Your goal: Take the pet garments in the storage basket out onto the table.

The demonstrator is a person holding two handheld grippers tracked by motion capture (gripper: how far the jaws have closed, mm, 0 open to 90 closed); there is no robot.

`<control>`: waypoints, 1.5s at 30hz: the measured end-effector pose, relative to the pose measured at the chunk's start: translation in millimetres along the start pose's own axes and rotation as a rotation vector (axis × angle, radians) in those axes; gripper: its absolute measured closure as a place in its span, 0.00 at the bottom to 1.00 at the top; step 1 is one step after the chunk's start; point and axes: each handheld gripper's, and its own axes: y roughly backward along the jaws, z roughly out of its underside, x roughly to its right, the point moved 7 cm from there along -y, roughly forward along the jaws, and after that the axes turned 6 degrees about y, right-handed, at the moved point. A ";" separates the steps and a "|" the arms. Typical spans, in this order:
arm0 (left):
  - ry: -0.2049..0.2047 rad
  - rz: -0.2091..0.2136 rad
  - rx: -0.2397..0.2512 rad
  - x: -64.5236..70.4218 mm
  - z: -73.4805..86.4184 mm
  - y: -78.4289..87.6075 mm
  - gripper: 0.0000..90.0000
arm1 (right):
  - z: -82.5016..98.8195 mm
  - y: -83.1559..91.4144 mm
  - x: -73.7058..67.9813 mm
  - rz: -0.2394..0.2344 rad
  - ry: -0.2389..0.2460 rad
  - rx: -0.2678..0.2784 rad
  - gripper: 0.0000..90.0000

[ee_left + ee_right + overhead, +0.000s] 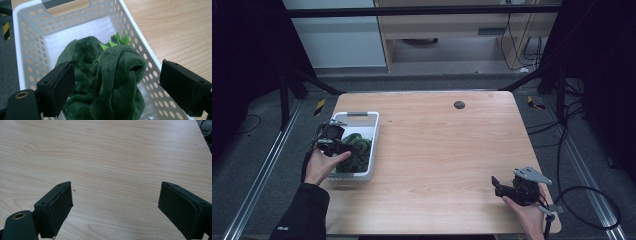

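Nearest the high camera, at the table's near right corner, the right gripper [498, 184] rests low over bare wood in the person's right hand [528, 212], its cable trailing off the right edge. Its own view shows the two black jaws standing wide apart with nothing but the wooden table [120, 157] between them.

Over at the near left, the left gripper [343, 146] hangs above the white basket [374, 145], held by the left hand [319, 167] with a dark sleeve [304, 212] behind it. Its jaws are also spread wide. Between them, in the left gripper view, sits the dark green plush toy [107, 82] (soft, crumpled, with a few bright lime-green spikes [115, 42] poking up at its far side). One jaw sits just beside the plush on the left; whether it touches the fabric I cannot tell. The other jaw stands clear of it, out beyond the basket's perforated wall [147, 67].

That toy lies inside the basket, filling its near half, while the far half shows bare white floor. A small dark round disc [459, 104] sits near the table's far edge.
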 end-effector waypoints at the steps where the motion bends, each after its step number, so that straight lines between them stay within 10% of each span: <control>1: 0.002 0.001 -0.002 0.2 0.7 -1.1 0.14 | 0.3 -0.3 0.1 0.001 0.002 -0.001 0.13; 32: -0.027 -0.022 -0.166 -0.3 10.2 -34.4 0.35 | 3.4 -5.3 -2.0 -0.021 0.022 -0.026 0.13; 45: -0.031 -0.026 -0.215 -2.6 13.3 -35.0 0.73 | 3.3 -5.3 -3.2 -0.030 0.020 -0.032 0.13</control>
